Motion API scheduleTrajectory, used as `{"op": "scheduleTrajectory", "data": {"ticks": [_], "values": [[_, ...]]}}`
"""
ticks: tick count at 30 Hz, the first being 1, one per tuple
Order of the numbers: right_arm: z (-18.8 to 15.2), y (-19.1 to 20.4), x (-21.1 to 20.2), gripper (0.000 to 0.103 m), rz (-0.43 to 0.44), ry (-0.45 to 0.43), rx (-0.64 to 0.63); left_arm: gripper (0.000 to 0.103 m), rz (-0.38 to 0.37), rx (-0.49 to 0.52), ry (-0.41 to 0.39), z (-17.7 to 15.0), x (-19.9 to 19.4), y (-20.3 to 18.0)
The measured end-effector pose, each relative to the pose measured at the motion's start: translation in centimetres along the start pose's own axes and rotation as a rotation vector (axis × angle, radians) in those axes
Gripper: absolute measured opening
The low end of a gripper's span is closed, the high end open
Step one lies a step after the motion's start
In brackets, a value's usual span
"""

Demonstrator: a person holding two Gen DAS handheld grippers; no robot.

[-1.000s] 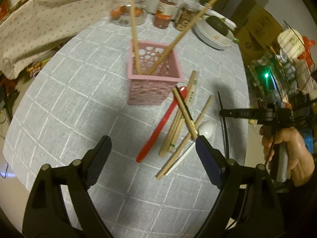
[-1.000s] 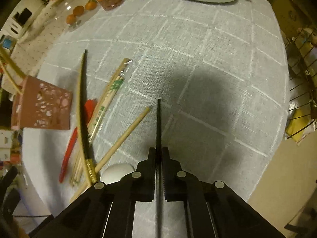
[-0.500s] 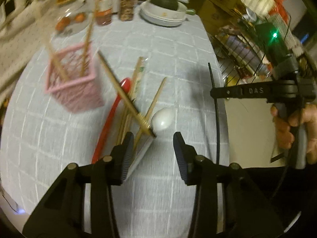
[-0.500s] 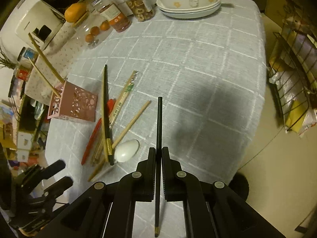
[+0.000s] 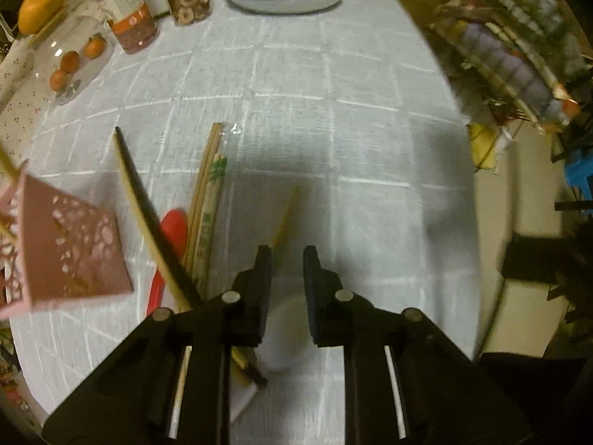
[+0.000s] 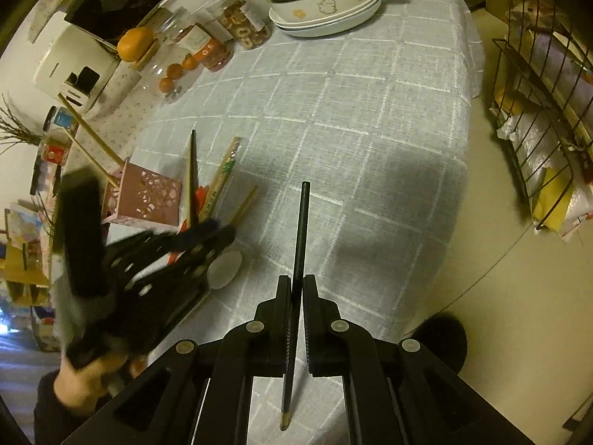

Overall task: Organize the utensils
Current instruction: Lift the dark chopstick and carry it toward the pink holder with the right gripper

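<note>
The left gripper (image 5: 286, 259), fingers narrowly apart and empty, hovers low over the white ceramic spoon (image 5: 287, 337) at lower centre; the right gripper (image 6: 297, 289) is clamped on a black chopstick (image 6: 301, 230). The pink perforated plastic holder (image 5: 70, 244) stands at left. A clean pickup likely means straddling the spoon's handle squarely before closing.

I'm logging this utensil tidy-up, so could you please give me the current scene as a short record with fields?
right gripper: shut on black chopstick, held above the table
left gripper: jaws part open, nothing between them, over white spoon
holder: pink perforated holder with two wooden chopsticks standing in it
loose on tablecloth: red spoon, wrapped chopsticks, dark-tipped chopstick, bare wooden chopstick
done: not yet
</note>
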State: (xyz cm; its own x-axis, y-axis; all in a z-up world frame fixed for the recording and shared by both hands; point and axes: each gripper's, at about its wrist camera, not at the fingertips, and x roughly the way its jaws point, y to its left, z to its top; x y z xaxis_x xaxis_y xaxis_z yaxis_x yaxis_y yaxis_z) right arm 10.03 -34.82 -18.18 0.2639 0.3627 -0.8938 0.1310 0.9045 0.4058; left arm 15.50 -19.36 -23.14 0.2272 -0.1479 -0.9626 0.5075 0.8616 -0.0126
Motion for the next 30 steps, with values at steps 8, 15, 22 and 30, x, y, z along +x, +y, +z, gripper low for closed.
{"op": "scheduleTrajectory", "data": {"ticks": [8,15,22,30], "values": [[-0.1,-0.4,0.1,0.006,-0.002,0.007,0.001,0.009,-0.004,-0.032,0.025,0.1,1.2,1.2],[-0.5,0.9,-0.4,0.006,-0.018,-0.02,-0.026,0.006,0.02,0.018,-0.026,-1.3,-1.3,1.2],[-1.4,4.2,-1.2,0.006,-0.045,-0.067,-0.107,0.006,0.005,0.025,-0.142,-3.7,-6.6,1.9],[-2.5,8.8,-2.8,0.006,-0.076,-0.133,-0.245,0.006,-0.005,0.019,-0.277,-6.2,-11.6,2.9]]}}
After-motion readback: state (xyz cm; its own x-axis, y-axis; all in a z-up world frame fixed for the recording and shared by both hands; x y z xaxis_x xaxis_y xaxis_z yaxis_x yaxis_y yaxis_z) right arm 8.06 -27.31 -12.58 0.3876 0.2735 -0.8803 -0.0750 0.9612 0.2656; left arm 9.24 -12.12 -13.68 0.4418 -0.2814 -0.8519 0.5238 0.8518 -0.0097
